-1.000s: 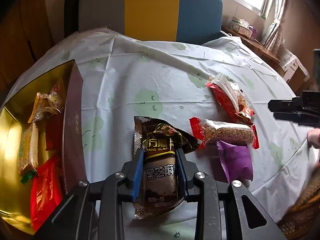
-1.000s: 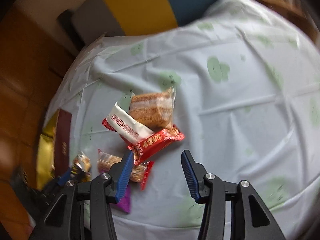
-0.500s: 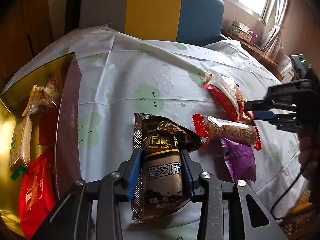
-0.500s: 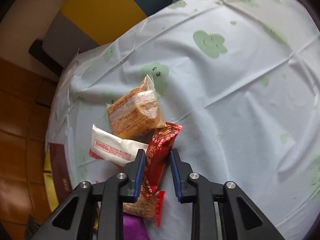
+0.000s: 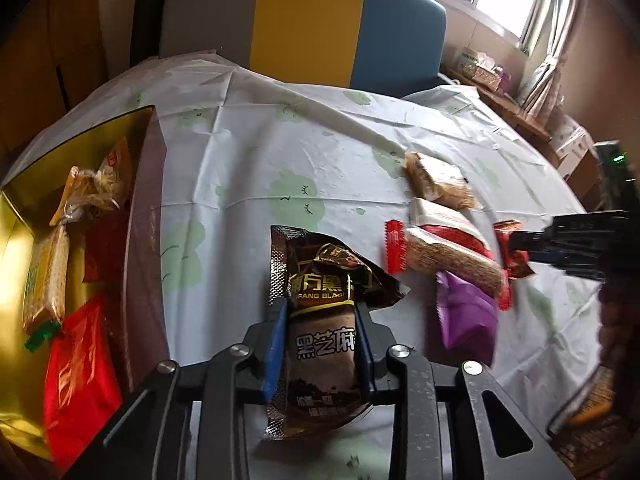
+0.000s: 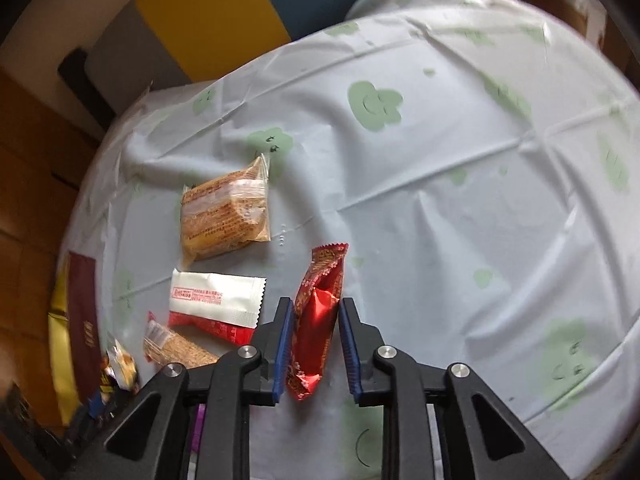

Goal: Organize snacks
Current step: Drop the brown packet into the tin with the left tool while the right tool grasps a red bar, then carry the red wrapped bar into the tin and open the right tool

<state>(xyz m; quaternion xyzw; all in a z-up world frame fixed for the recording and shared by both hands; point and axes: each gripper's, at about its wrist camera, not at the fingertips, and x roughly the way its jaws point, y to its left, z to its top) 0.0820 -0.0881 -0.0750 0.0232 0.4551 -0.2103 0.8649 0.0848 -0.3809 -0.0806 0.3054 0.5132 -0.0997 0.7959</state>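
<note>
My left gripper point(image 5: 320, 305) is shut on a brown sesame snack packet point(image 5: 325, 280), its jaws closing tight on the packet's lower half just above the tablecloth. My right gripper point(image 6: 314, 305) pinches a red foil snack packet point(image 6: 320, 312) and its jaws are easing open slightly. The red packet still sits between the blue pads, apart from the pile. In the left wrist view the right gripper point(image 5: 520, 246) shows at the right edge. An open gold box point(image 5: 20, 216) with a maroon side point(image 5: 144, 240) stands at the left, holding several snacks.
On the cloth lie a grain bar point(image 5: 448, 260), a purple packet point(image 5: 464, 312), a white-and-red packet point(image 6: 216, 296) and an orange cake packet point(image 6: 224, 212). A grey, yellow and blue chair point(image 5: 304, 28) stands behind the round table. The table edge curves off at the right.
My right gripper came down open over the pile, shut on the red packet and drew it away from the other snacks. The left gripper stayed clamped on the brown packet.
</note>
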